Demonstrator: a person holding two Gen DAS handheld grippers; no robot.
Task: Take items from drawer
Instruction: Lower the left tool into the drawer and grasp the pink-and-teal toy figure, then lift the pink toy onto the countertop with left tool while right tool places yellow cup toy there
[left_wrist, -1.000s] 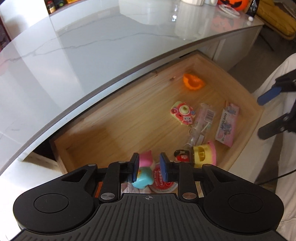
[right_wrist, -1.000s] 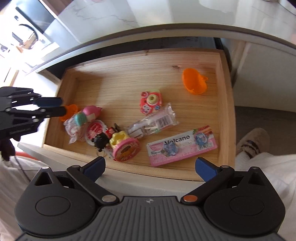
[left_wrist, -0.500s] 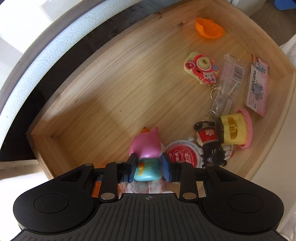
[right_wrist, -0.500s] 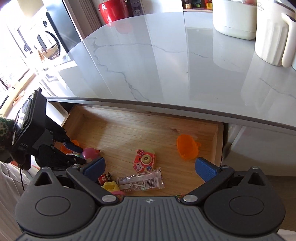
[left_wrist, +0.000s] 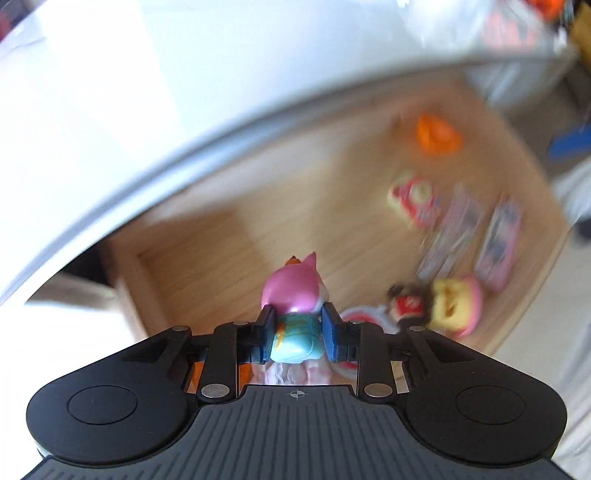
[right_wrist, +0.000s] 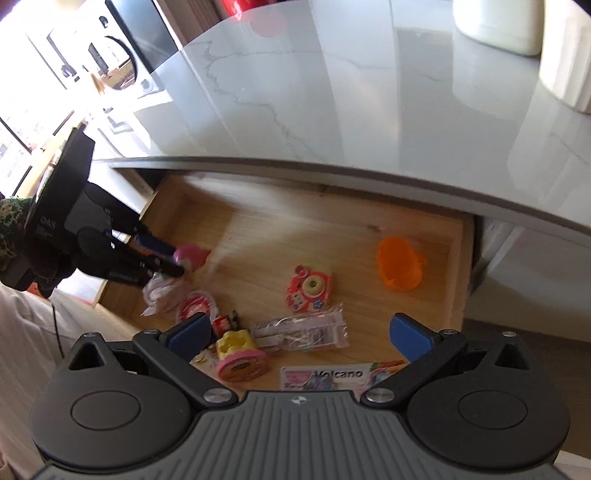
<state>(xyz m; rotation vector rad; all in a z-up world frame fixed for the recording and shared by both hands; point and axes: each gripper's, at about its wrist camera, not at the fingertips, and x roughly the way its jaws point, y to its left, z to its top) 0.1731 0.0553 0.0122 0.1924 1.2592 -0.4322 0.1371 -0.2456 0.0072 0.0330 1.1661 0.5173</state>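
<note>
The wooden drawer (right_wrist: 258, 229) stands pulled out under a marble countertop (right_wrist: 332, 92). My left gripper (left_wrist: 297, 325) is at the drawer's left end, and its jaws are closing on a pink and teal toy figure (left_wrist: 291, 291), with the pads pressed against the teal lower part. The right wrist view shows that toy (right_wrist: 188, 254) in the left gripper (right_wrist: 162, 258), with a crumpled white wrapper (right_wrist: 159, 291) below it. My right gripper (right_wrist: 301, 332) hangs open over the drawer's front edge and holds nothing.
Lying in the drawer are an orange cup (right_wrist: 399, 267), a pink camera-shaped toy (right_wrist: 308, 288), a clear packet (right_wrist: 303, 330), a "Volcano" pack (right_wrist: 332, 376), a yellow and pink toy (right_wrist: 240, 354) and a round red and white item (right_wrist: 195, 306). White jars (right_wrist: 495, 22) stand on the countertop.
The left gripper dipped to the pink and teal toy, took hold of it and pulled back up and away. The right gripper tilted up, so the countertop now fills its view.
</note>
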